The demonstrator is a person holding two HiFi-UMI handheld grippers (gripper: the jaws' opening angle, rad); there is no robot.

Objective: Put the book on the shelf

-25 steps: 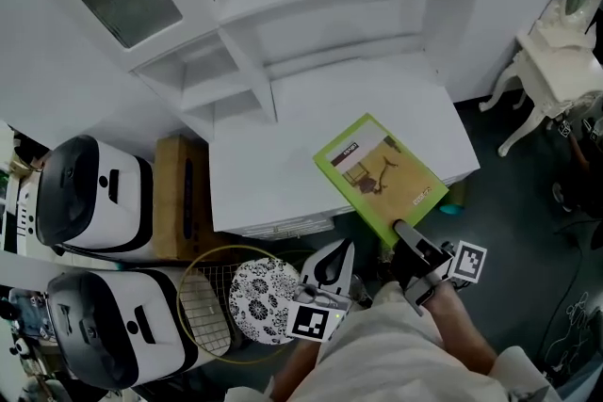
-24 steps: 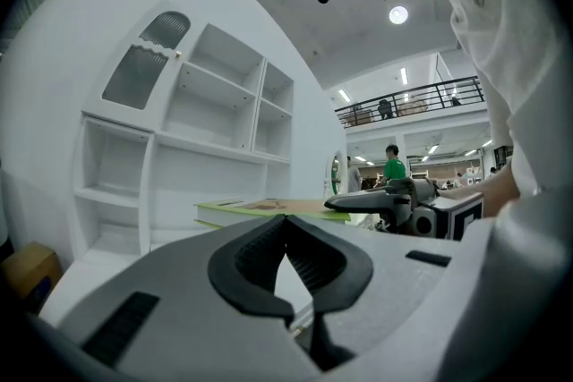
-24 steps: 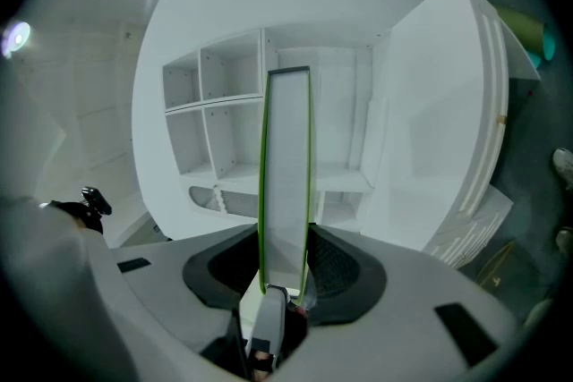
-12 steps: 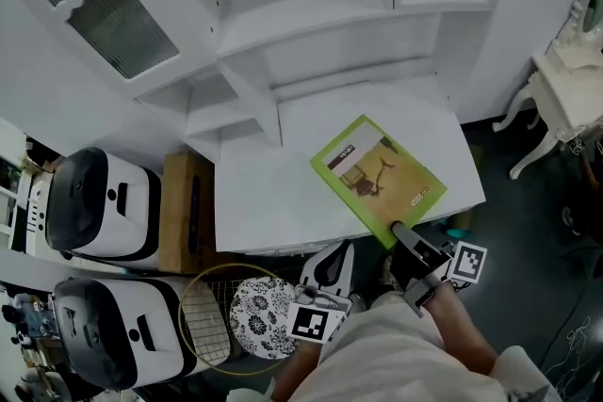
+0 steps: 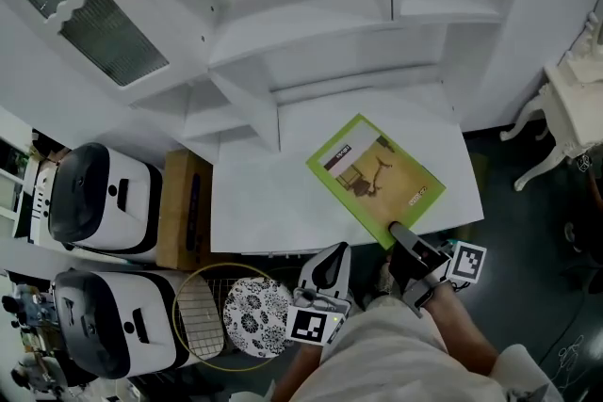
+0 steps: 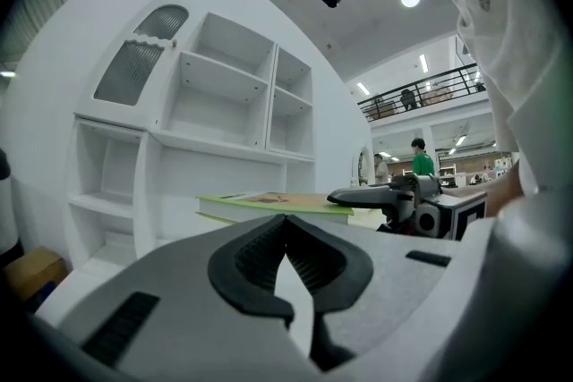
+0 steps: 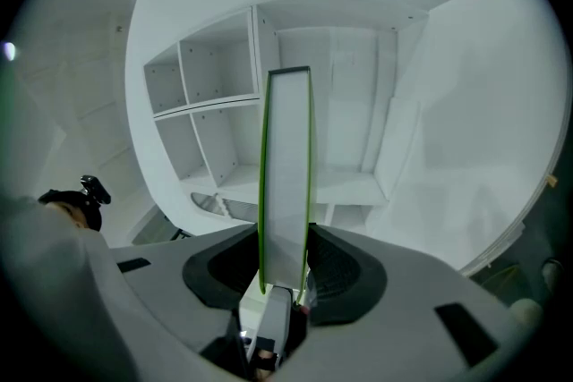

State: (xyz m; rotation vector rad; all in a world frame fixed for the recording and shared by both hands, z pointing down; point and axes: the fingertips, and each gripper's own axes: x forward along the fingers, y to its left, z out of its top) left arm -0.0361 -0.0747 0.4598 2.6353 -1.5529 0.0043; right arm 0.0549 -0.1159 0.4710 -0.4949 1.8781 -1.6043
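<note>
Head view: right gripper (image 5: 402,237) is clamped on the near corner of the green book (image 5: 377,174), which lies level over the front right part of the white counter (image 5: 254,193), near corner past the front edge; can't tell if it rests on the surface. Left gripper (image 5: 330,261) sits just left of the right one, below the counter's front edge, touching nothing. White shelf unit (image 5: 311,5) rises at the counter's back edge, with a glazed door (image 5: 85,14) swung open at upper left. On the floor left of the counter are a wooden box (image 5: 184,212) and two white appliances (image 5: 99,202). A round wire basket (image 5: 200,320) holds a black-and-white patterned disc (image 5: 250,315). Left gripper view: jaws are together at the tips with nothing between them. The book (image 6: 269,203) is seen edge-on ahead, level, with the right gripper (image 6: 394,197) on its end and the shelf unit (image 6: 224,94) behind. Right gripper view: both jaws press on the book (image 7: 286,165), one pad on each cover, its page edge pointing at the shelf unit's compartments (image 7: 215,103).
</note>
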